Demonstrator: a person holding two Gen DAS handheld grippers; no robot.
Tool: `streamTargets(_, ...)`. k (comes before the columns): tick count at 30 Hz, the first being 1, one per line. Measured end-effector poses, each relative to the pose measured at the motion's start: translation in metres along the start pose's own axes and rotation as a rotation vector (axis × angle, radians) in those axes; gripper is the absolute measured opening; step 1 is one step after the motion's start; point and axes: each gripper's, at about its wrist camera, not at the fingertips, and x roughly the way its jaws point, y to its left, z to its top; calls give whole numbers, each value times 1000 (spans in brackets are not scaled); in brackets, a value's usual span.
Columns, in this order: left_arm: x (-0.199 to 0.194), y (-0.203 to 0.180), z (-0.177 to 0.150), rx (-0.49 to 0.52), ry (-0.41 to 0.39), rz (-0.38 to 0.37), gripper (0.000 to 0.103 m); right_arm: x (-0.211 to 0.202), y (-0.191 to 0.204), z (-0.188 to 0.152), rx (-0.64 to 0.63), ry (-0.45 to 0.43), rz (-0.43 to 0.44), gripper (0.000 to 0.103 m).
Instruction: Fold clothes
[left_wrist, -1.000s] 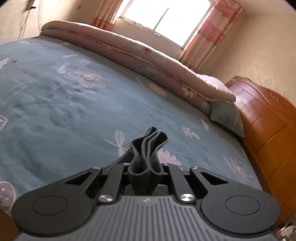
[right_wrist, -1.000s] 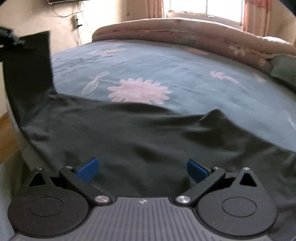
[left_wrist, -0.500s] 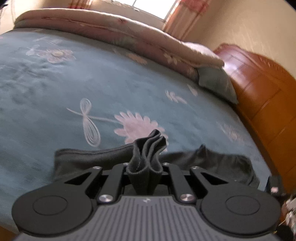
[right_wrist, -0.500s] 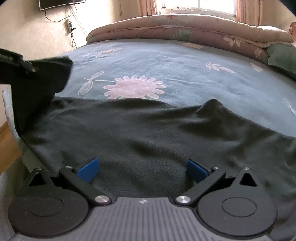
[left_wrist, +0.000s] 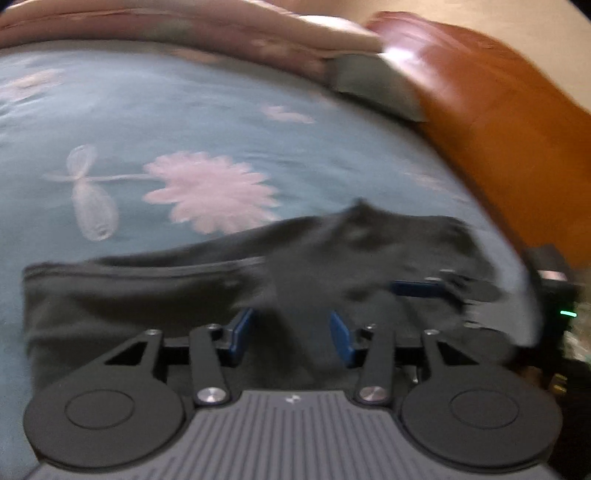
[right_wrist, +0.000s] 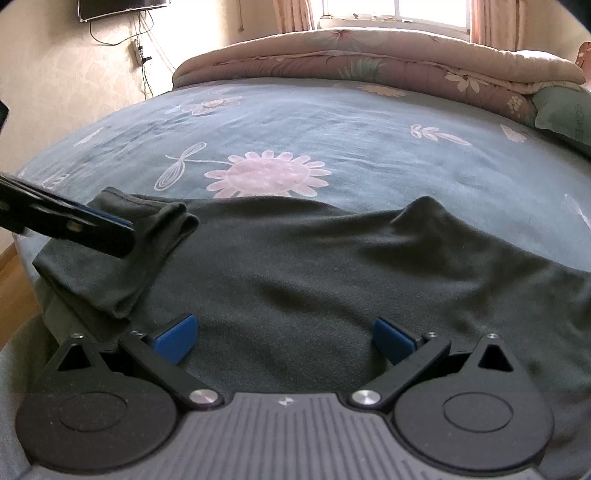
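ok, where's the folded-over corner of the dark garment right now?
In the right wrist view the folded corner lies at the left, on top of the dark garment, by the left gripper, just short of the bedsheet's pink flower.

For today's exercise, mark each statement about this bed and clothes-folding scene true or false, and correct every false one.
1. The dark garment lies on a blue floral bedspread. True.
2. The right gripper is clamped shut on the fabric. False: its jaws stand wide open over the cloth.
3. The left gripper has just been opening, with a fold of cloth between its pads. True.
4. A folded quilt lies along the far side of the bed. True.
5. The garment is bright red. False: it is dark grey to black.
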Motion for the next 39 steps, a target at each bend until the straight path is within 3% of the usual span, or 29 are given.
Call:
streamTargets(2, -15, 1, 7, 11, -48, -5, 52, 0, 0, 0, -1, 0, -1, 103)
streamTargets(6, -16, 17, 12, -7, -80, 184, 53, 0, 0, 0, -1, -1, -1, 103)
streamTargets(8, -6, 24, 5, -5, -73, 252, 53, 0, 0, 0, -2, 0, -1, 103)
streamTargets(10, 12, 32, -5, -26, -9, 287, 52, 0, 0, 0, -2, 0, -2, 103)
streamTargets(12, 15, 30, -10, 12, -14, 293, 53, 0, 0, 0, -1, 0, -2, 103)
streamTargets(18, -30, 44, 18, -56, -62, 264, 53, -1, -1, 0, 8, -2, 6, 103)
streamTargets(22, -36, 58, 9, -100, -14, 228, 54, -1, -1, 0, 8, 0, 6, 103)
streamTargets(28, -23, 72, -14, -139, 68, 244, 56, 0, 0, -1, -8, 0, -2, 103)
streamTargets(32, -37, 71, -1, -160, -14, 211, 57, 1, 0, -1, -11, 2, -6, 103)
streamTargets(39, -18, 95, 7, -247, -46, 265, 55, 1, 0, -1, -16, 0, -8, 103)
